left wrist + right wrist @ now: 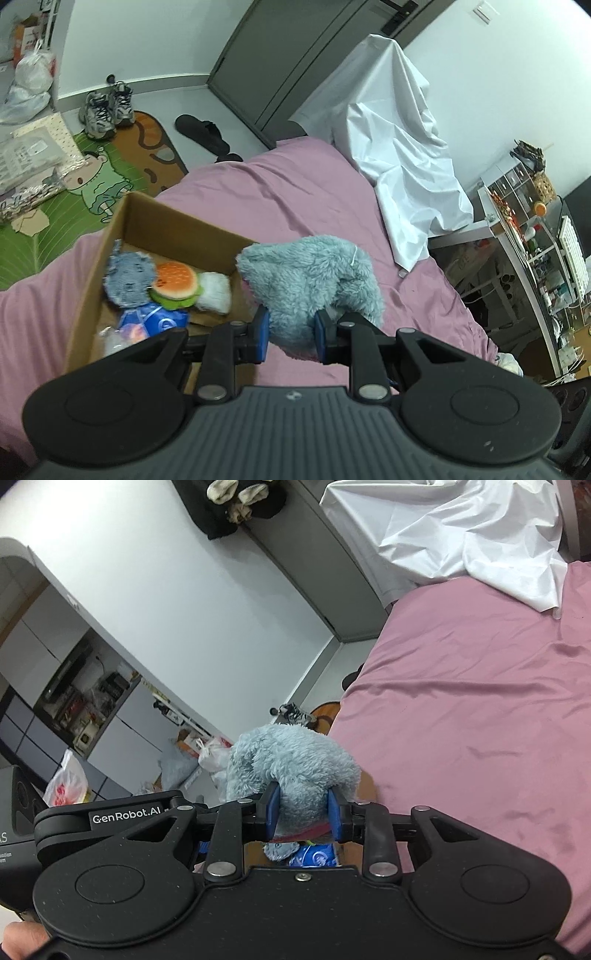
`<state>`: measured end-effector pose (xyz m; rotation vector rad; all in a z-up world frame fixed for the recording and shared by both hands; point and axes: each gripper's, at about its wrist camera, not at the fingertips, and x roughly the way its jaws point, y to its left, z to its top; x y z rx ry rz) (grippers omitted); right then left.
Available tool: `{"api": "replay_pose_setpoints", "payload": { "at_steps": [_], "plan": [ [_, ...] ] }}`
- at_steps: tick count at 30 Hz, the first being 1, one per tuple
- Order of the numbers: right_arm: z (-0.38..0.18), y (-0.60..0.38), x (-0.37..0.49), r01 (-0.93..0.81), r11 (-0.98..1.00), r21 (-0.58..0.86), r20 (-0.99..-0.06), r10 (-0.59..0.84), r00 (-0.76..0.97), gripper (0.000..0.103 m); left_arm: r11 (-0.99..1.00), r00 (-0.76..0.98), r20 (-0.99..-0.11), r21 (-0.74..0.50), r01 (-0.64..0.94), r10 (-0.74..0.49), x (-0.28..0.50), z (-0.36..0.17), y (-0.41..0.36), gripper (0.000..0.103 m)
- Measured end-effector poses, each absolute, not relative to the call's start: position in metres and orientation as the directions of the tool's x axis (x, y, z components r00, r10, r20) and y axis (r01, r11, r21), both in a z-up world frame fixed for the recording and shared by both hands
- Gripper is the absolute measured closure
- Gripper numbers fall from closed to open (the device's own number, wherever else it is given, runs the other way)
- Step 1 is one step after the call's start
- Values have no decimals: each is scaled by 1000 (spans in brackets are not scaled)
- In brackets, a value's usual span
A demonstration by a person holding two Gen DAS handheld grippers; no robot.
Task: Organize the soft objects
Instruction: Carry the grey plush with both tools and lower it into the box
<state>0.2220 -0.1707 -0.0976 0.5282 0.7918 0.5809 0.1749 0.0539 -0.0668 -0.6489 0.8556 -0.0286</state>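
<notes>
Nearest, the left gripper (291, 334) is clamped on the lower edge of a fluffy grey-blue plush (314, 284), its blue pads (261, 332) pressed into the pile on either side; the plush is lifted off the bed, hanging above the pink bedsheet (295, 192) just right of the cardboard box (147, 218). The right gripper (303, 814) pinches the same plush (295, 760) from its own side, blue pads (273, 808) sunk into the fur, a strip of pink lining showing below them; both grippers therefore hold one item between them.

Just left of the plush, the box sits on the bed, open at the top; inside lie a denim-blue fabric toy (129, 277), a burger-shaped plush (175, 282) touching it, a white fuzzy item (216, 291) against the right wall, and a blue printed pouch (159, 321) at the near end; a clear wrapped item beside the pouch is too blurred to identify.

Beyond the box, on the floor, a green cartoon mat (99, 177) and an orange mat (155, 144); a pair of sneakers (105, 107) stands at the far edge, a black slipper (203, 131) to their right.

Far right, a white sheet (399, 147) drapes over furniture and spills onto the bed; a grey door (295, 55) stands behind it.
</notes>
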Motion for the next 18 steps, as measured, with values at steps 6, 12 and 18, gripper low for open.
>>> {"api": "replay_pose_setpoints", "payload": {
  "at_steps": [6,12,18],
  "plan": [
    [-100,-148,215,-281,747,602,-537,640,550,74,791,654,-699,-560,-247,-291,169,-80,79,80],
    [-104,-131,208,-283,773,567,-582,620,527,74,773,627,-708,-581,-255,-325,168,-94,97,80],
    [-107,-120,203,-278,798,535,-625,595,505,74,760,600,-718,-593,-264,-352,170,-108,108,80]
  ]
}}
